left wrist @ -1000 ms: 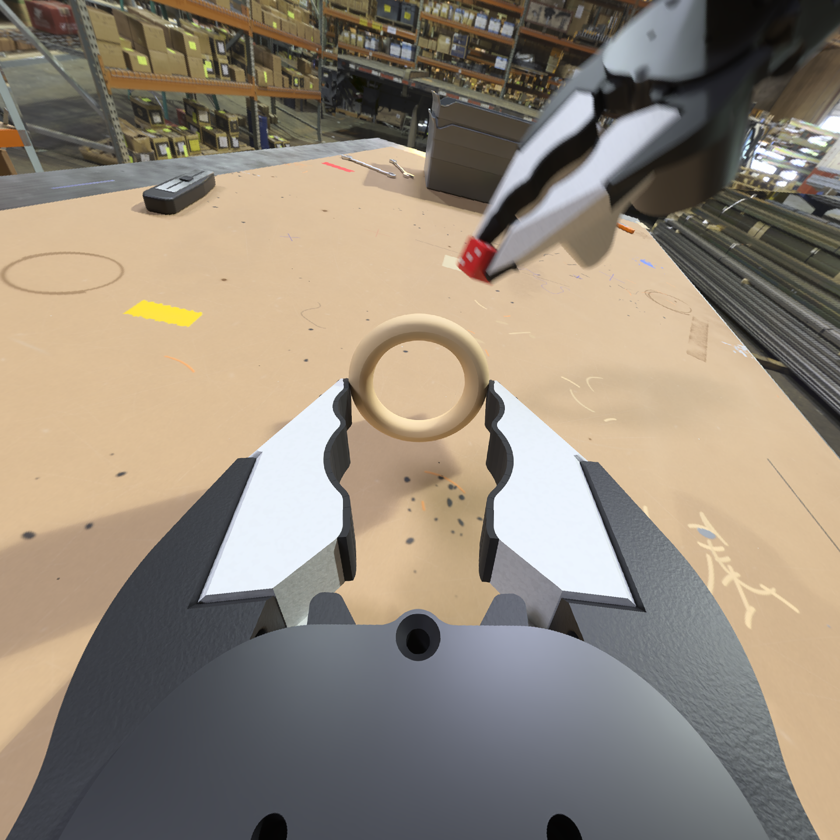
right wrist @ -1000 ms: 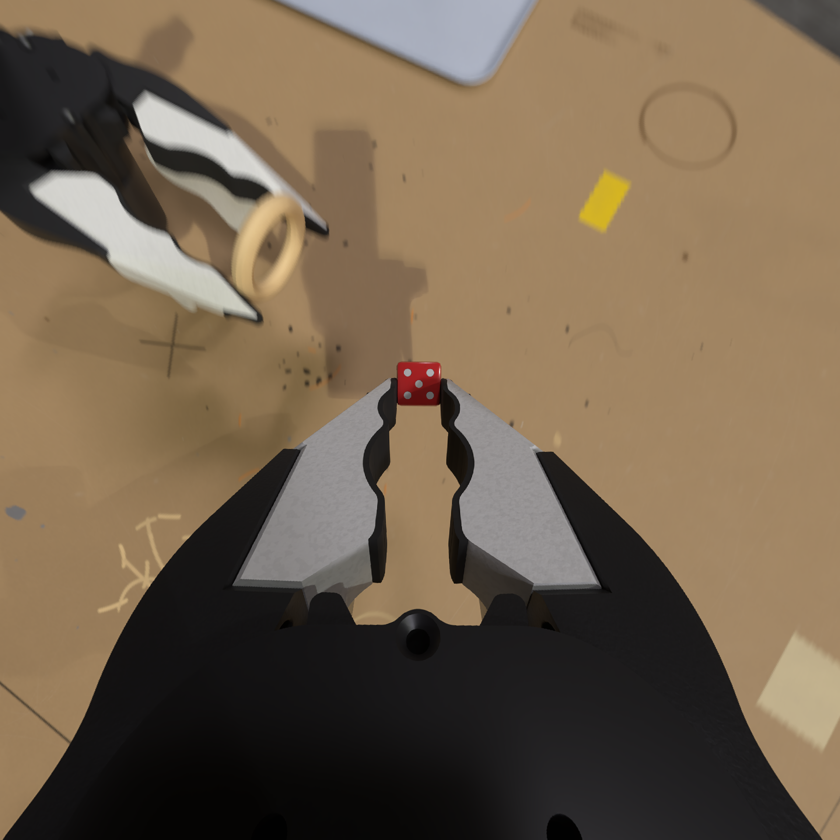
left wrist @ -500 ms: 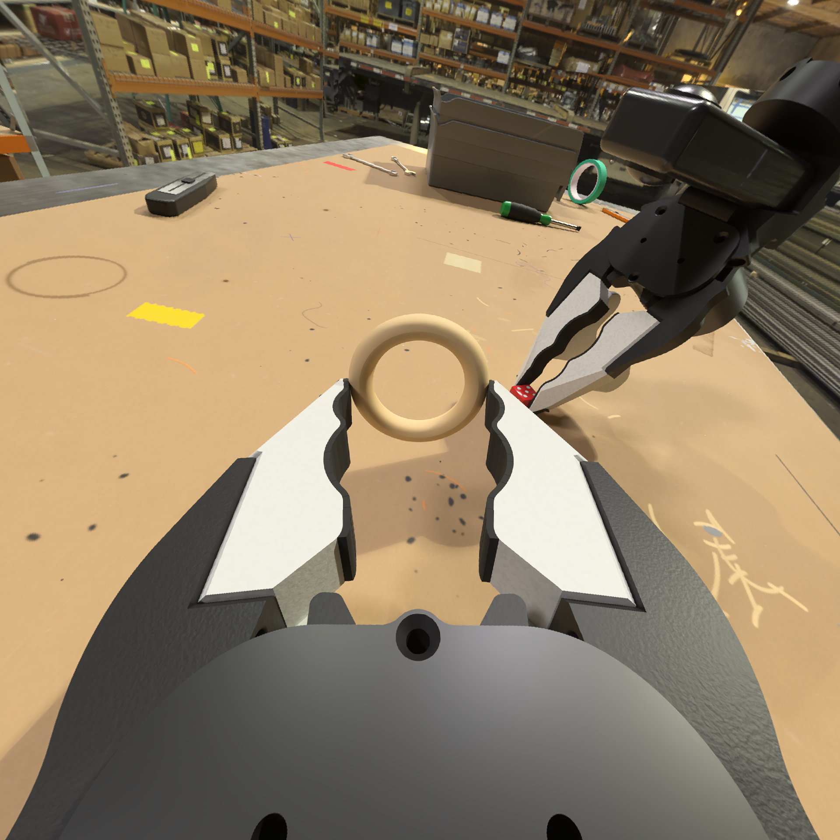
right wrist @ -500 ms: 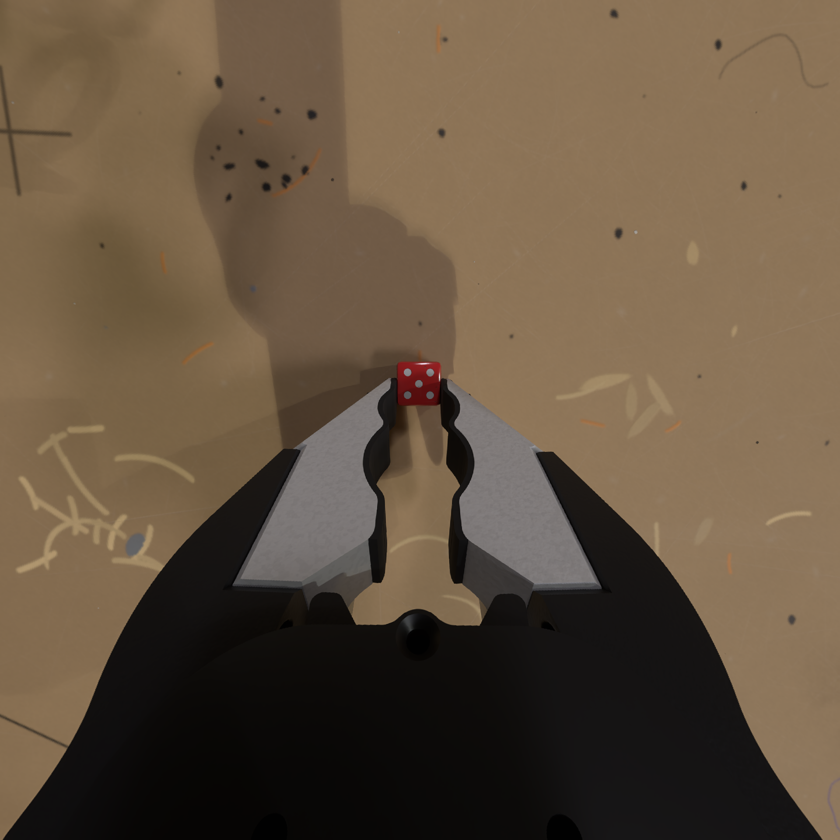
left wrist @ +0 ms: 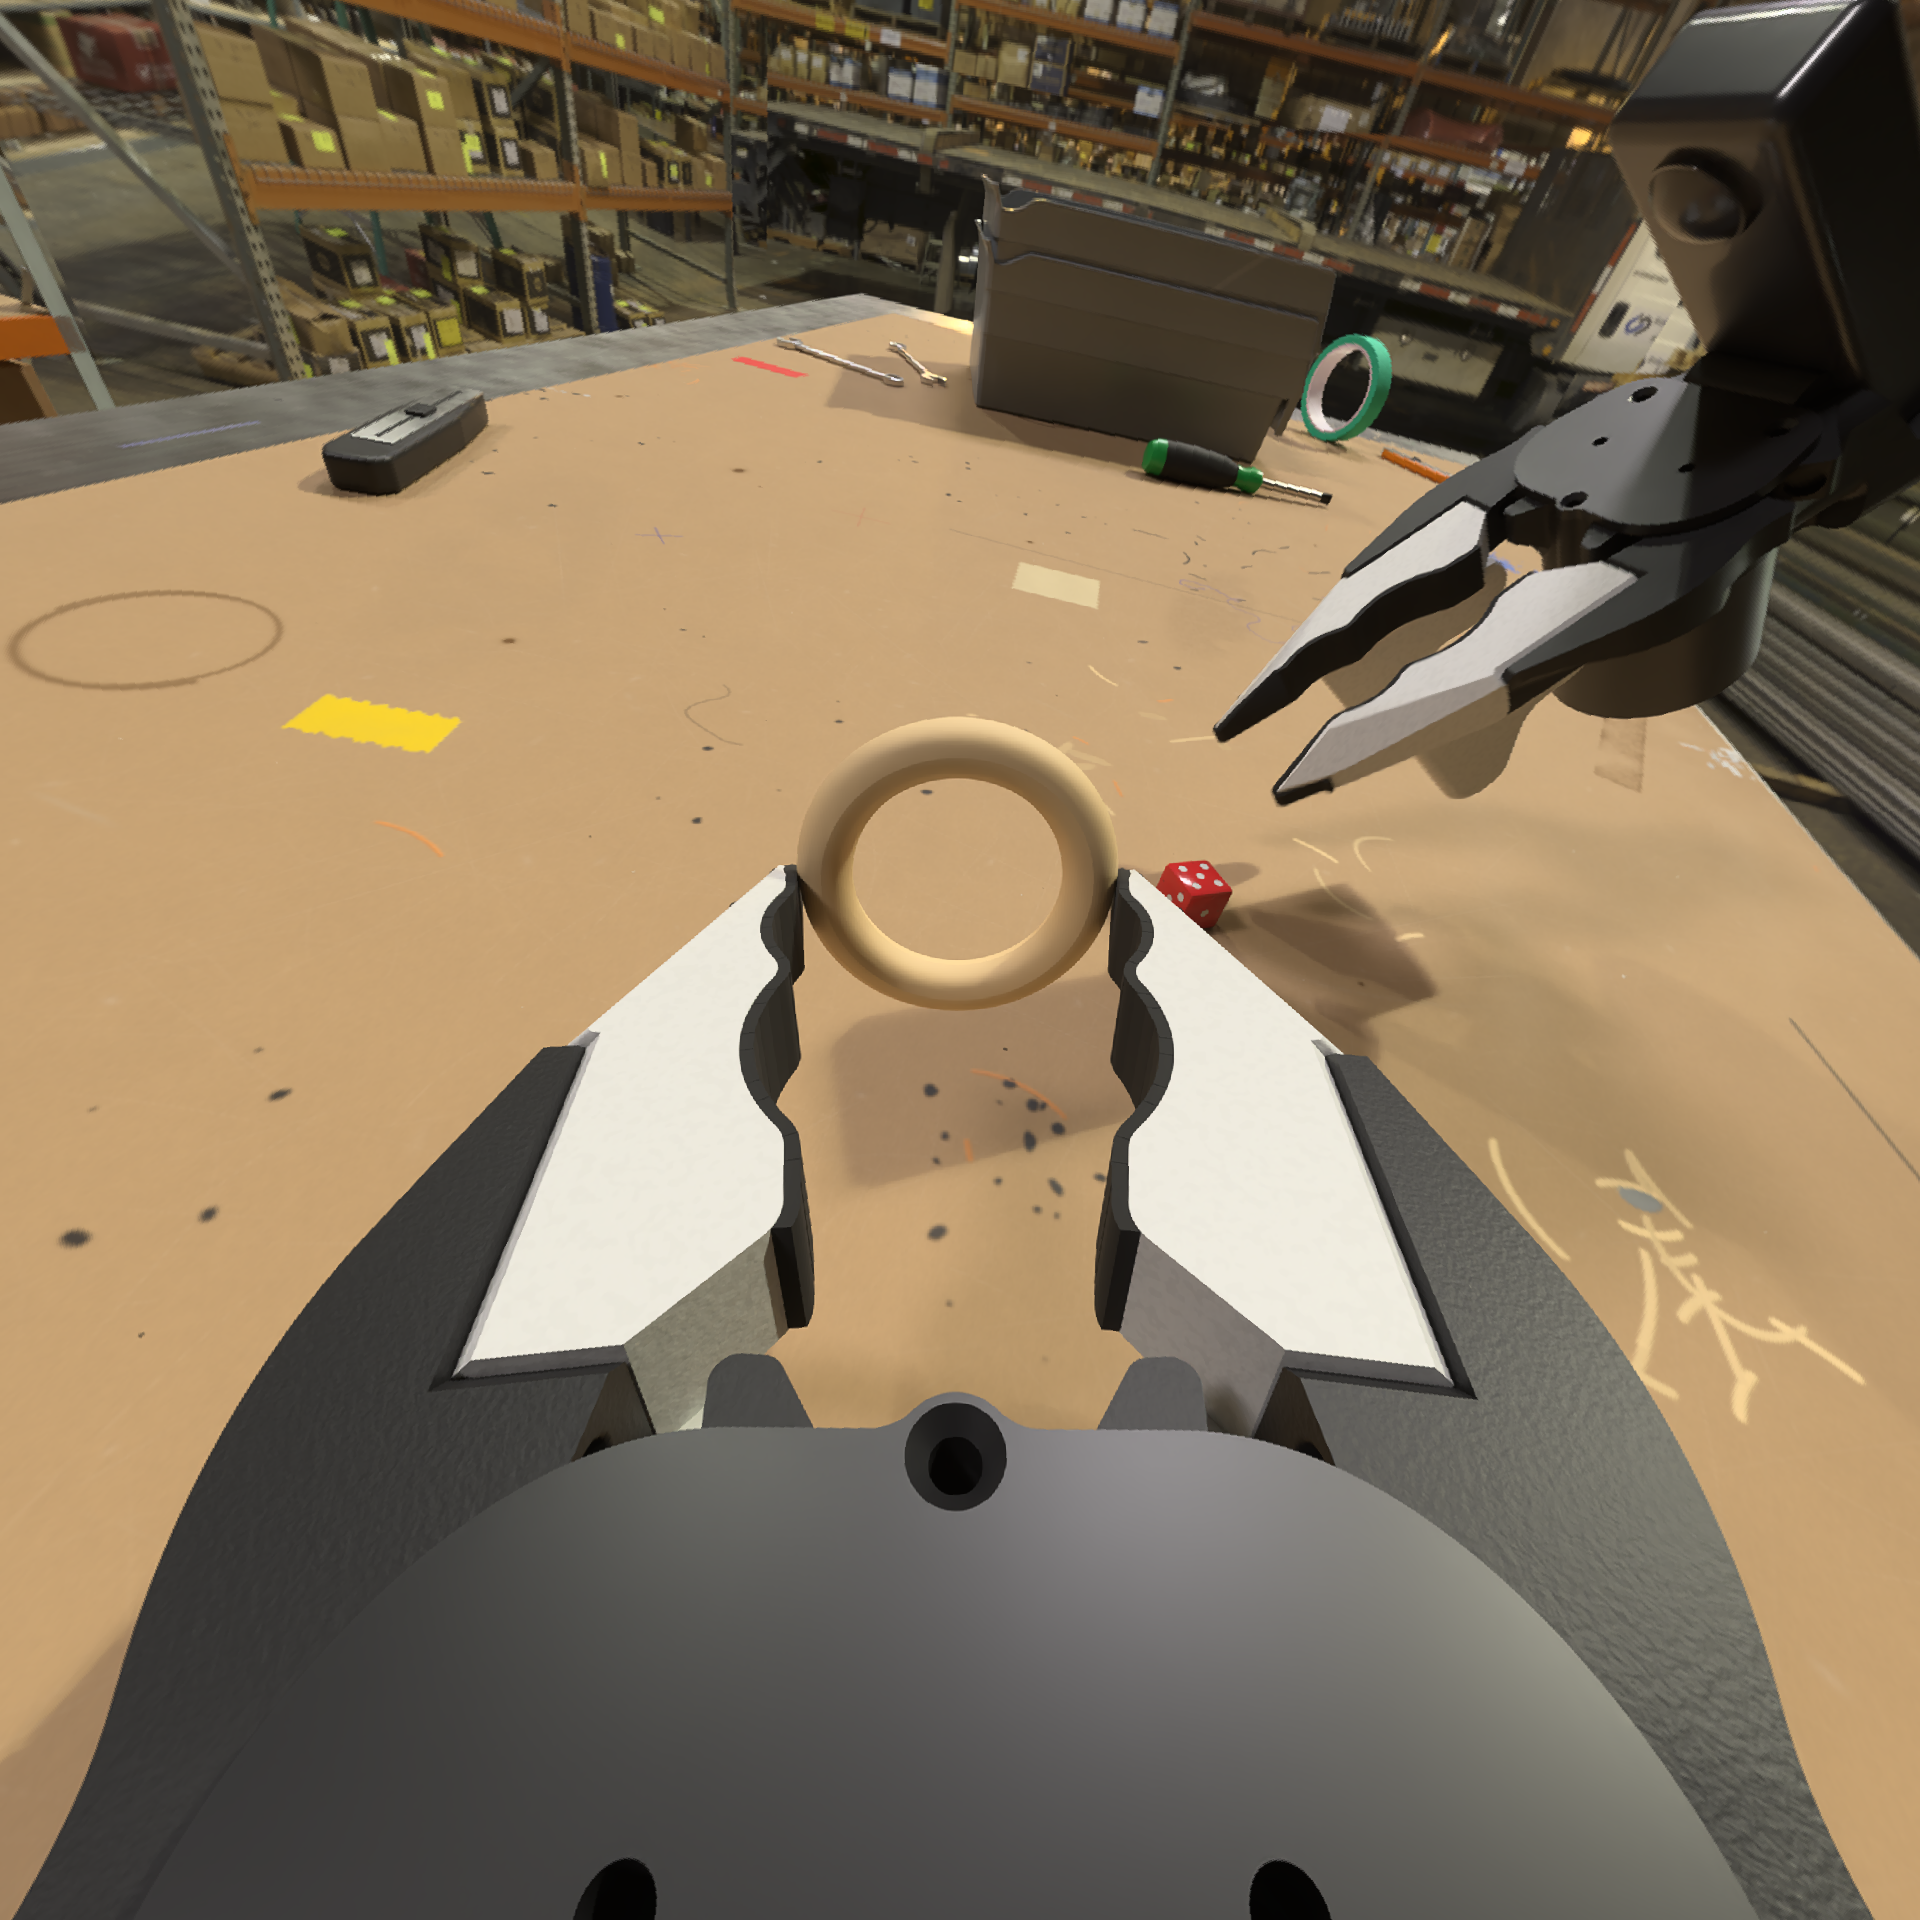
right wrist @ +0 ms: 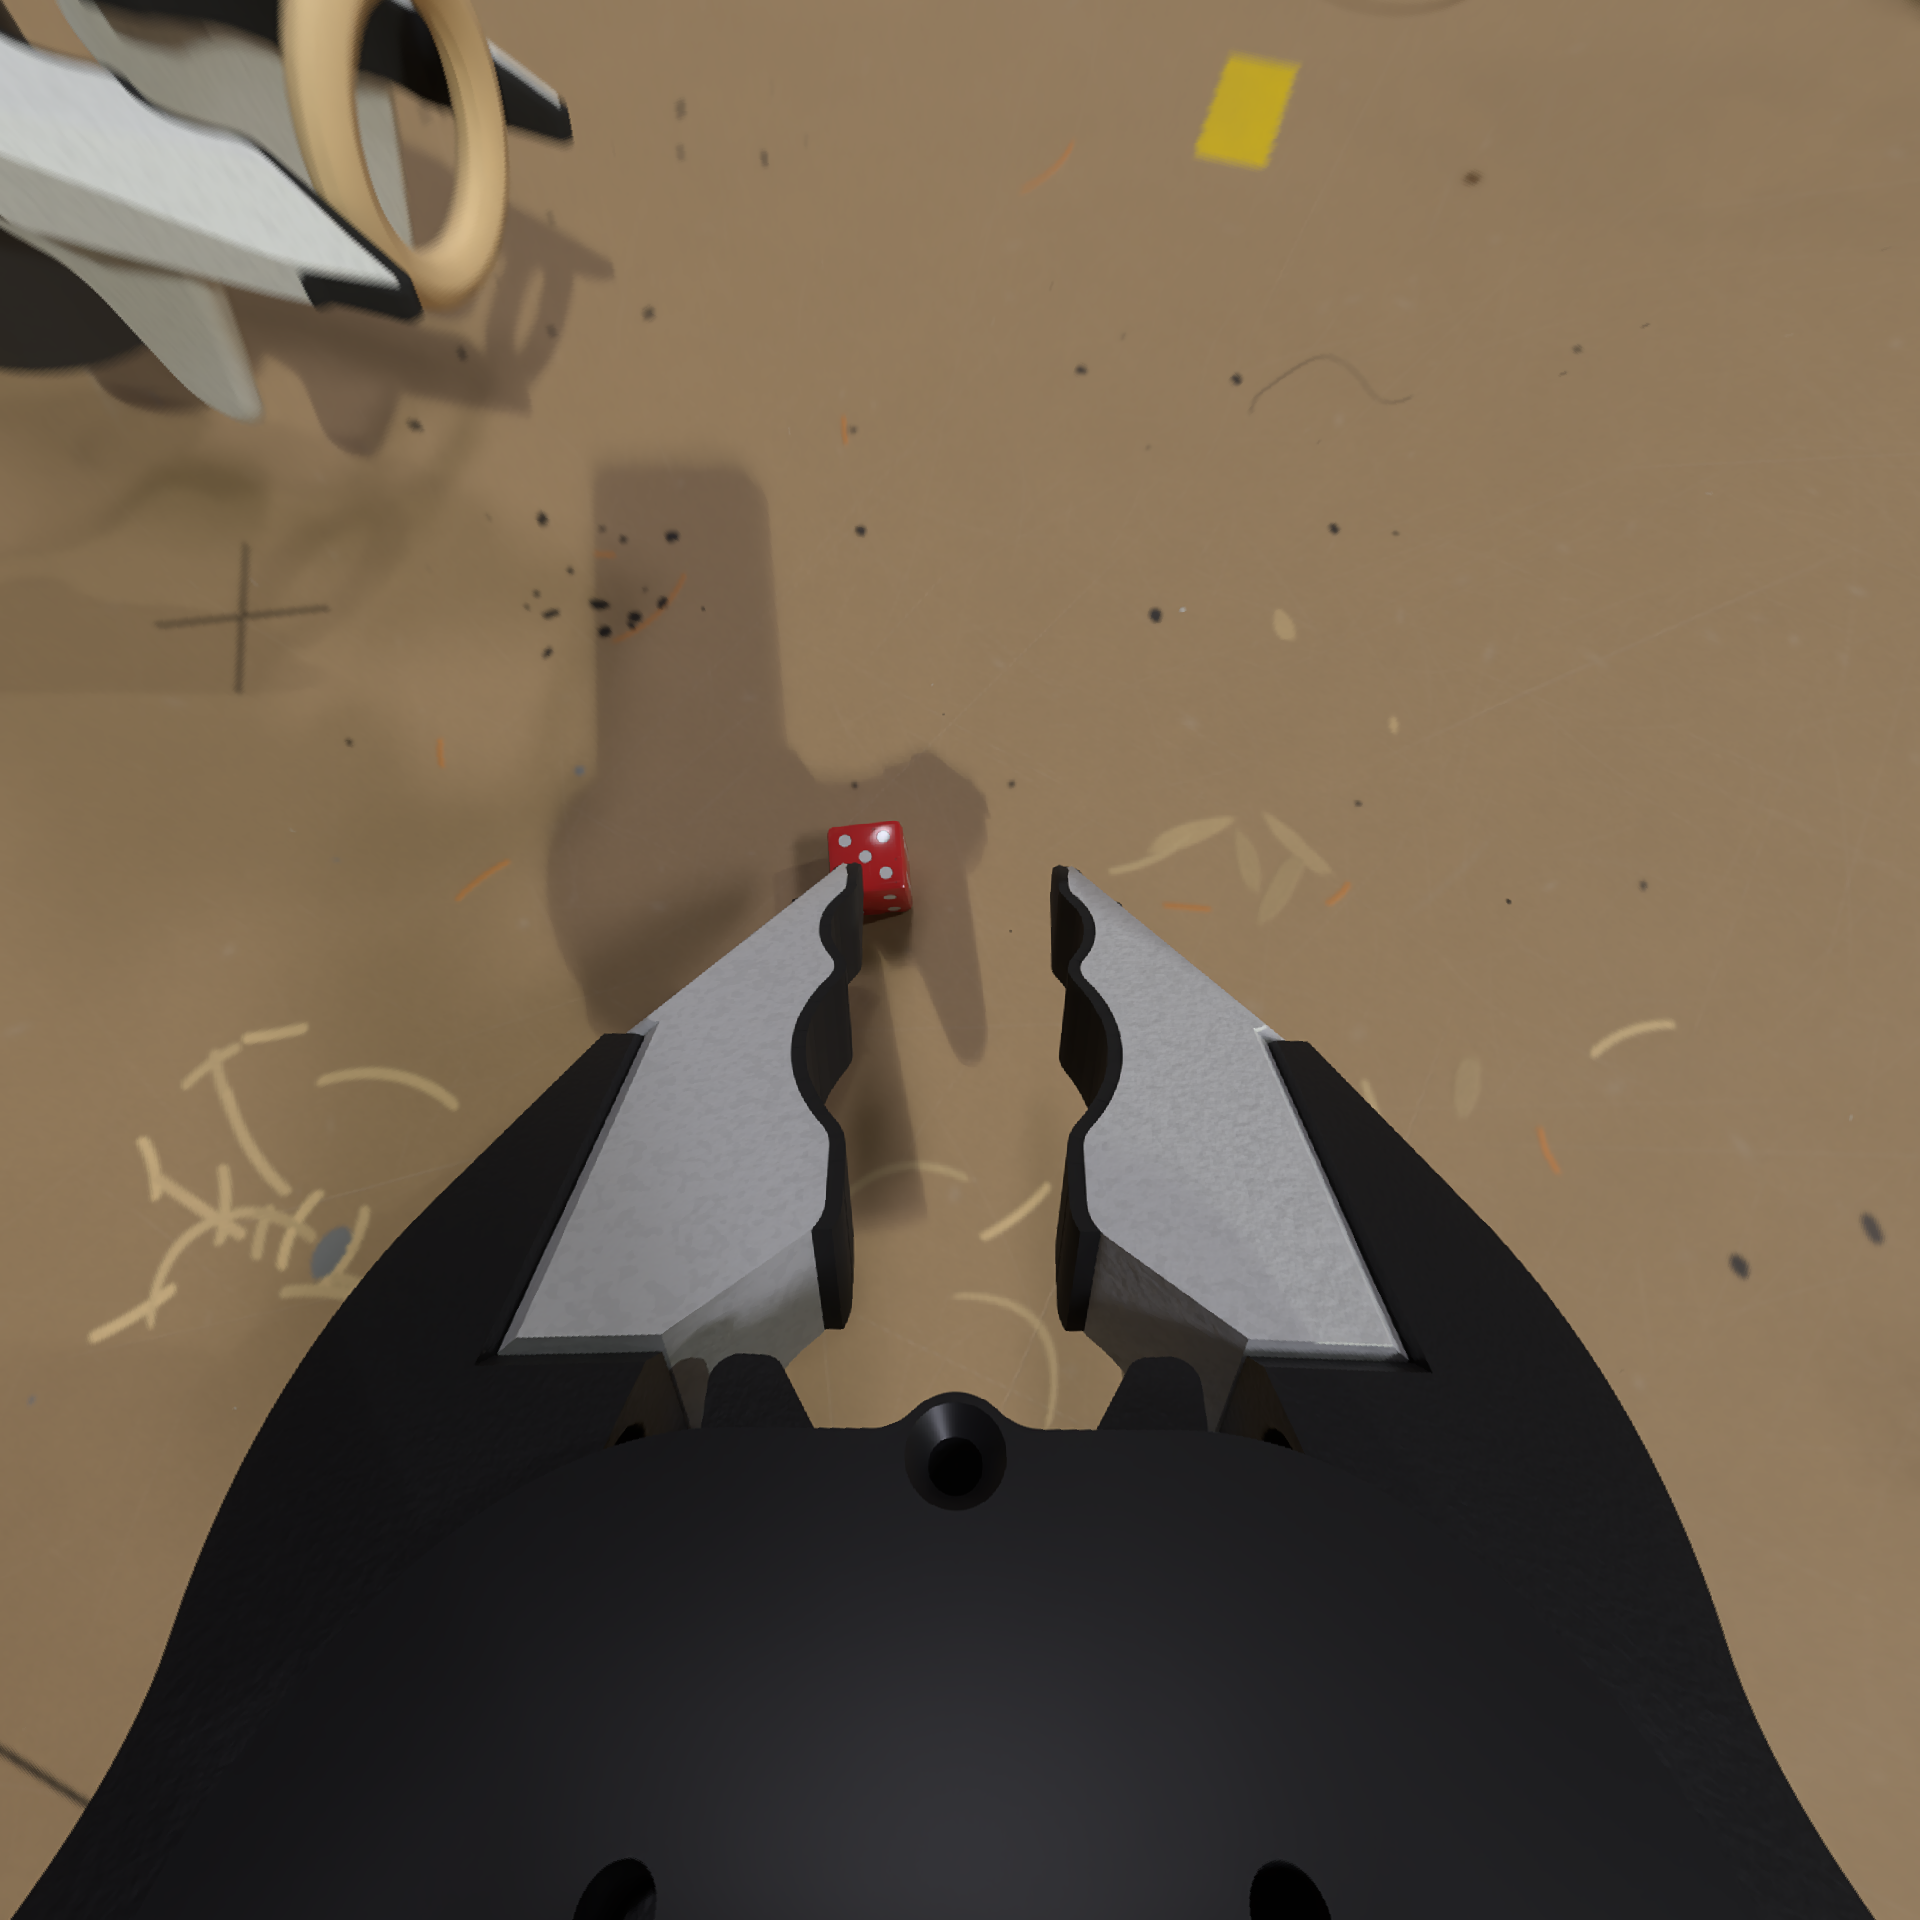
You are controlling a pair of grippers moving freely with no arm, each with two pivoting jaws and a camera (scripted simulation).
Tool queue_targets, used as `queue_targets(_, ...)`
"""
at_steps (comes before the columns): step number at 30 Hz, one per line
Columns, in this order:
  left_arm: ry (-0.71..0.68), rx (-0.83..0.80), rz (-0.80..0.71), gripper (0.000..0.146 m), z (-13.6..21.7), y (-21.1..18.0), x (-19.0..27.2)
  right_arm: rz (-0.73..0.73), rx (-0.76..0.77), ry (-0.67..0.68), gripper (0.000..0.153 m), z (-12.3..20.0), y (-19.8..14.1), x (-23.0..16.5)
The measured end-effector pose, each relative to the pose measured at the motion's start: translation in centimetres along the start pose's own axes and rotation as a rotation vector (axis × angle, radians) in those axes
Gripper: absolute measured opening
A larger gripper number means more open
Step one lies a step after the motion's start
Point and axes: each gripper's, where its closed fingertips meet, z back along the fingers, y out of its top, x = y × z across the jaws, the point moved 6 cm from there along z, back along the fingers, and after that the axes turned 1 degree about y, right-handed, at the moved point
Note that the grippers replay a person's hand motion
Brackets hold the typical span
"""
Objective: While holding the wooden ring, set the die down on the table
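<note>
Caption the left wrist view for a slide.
Left gripper grips wooden ring; red die on table.

No legible writing anywhere.

The table (left wrist: 520, 935) is a brown board with dark specks and scratches. A red die (left wrist: 1195, 891) lies toward its right edge. Near the far edge lie a black box (left wrist: 405, 441), two wrenches (left wrist: 862, 364), a dark bin (left wrist: 1143, 332), a green-handled screwdriver (left wrist: 1205, 470) and a green tape roll (left wrist: 1345, 387).
</note>
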Motion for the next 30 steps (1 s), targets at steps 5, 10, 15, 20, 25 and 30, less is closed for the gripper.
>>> queue_targets(5,0.001,-0.021,-0.051,0.059,-0.2,-0.2,0.5,-0.03,0.136,-0.011,0.038,1.2,-2.2,0.7)
queue_targets(10,0.0,-0.02,-0.051,0.059,-0.2,-0.1,0.5,-0.064,0.183,-0.007,0.037,0.8,-3.8,1.1)
queue_targets(15,-0.002,-0.017,-0.041,0.059,-0.2,-0.1,0.4,-0.072,0.168,-0.002,0.037,0.5,-3.7,1.2)
queue_targets(20,0.0,-0.023,-0.05,0.059,-0.2,-0.2,0.5,-0.068,0.16,-0.001,0.036,0.4,-3.7,1.1)
queue_targets(25,0.001,-0.023,-0.051,0.059,-0.2,-0.2,0.5,-0.076,0.164,0.001,0.035,0.4,-3.7,1.2)
queue_targets(30,0.003,-0.025,-0.056,0.059,-0.3,-0.2,0.6,-0.073,0.159,0.004,0.035,0.3,-3.7,1.1)
